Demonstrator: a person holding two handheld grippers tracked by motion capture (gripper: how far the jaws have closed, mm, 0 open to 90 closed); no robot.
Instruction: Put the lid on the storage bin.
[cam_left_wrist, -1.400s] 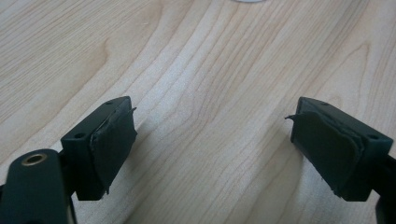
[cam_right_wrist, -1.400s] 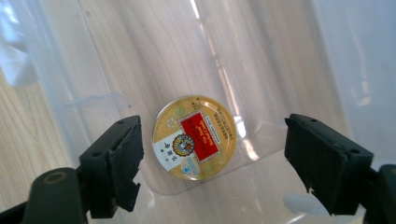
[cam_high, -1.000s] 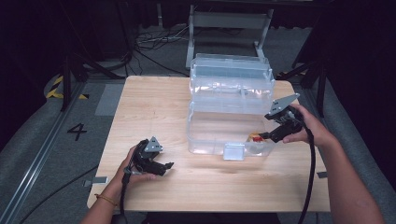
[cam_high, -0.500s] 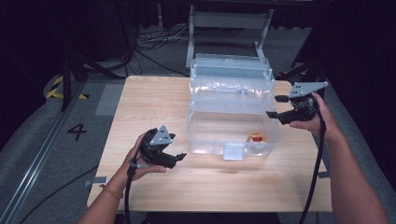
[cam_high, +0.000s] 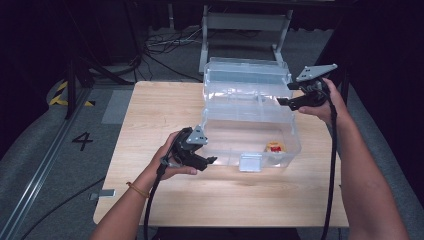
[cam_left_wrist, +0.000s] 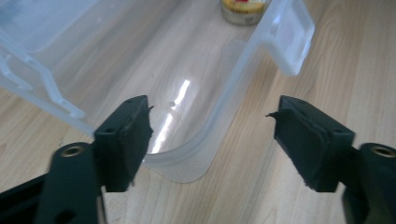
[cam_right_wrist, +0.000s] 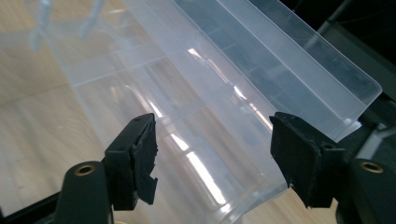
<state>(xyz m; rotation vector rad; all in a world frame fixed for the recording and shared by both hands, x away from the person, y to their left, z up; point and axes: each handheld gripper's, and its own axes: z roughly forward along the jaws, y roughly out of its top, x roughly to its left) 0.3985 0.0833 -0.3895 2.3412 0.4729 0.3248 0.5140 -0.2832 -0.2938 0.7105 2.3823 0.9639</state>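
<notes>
Two grippers flank a clear plastic box (cam_high: 247, 120) that stands open on the wooden desk (cam_high: 150, 115), its lid tipped up at the far side. The left gripper (cam_high: 210, 161) hangs just off the box's near left corner; in the left gripper view its jaws straddle that rounded corner (cam_left_wrist: 187, 158) without touching it, and they have just been closing somewhat, though the pads press on nothing, so the gripper is parted and empty. The right gripper (cam_high: 286, 94) sits higher, beside the box's right end near the raised lid (cam_high: 247, 75); in the right gripper view its jaws stand wide with the lid's edge (cam_right_wrist: 299, 60) ahead of them and nothing pinched, and they too have narrowed a little. Inside the box, near its front wall and right of the front latch (cam_high: 250, 162), rests a small round tin (cam_high: 274, 147) with a yellow and red top, apart from both grippers. The placing reads as a two-handed approach to the box: one hand low at the body's corner, likely to steady it against sliding on the smooth desk, the other up at the lid's end, where it could swing the lid down. Judged so, closing the box looks like the work in hand, with no contact yet made on either side.
</notes>
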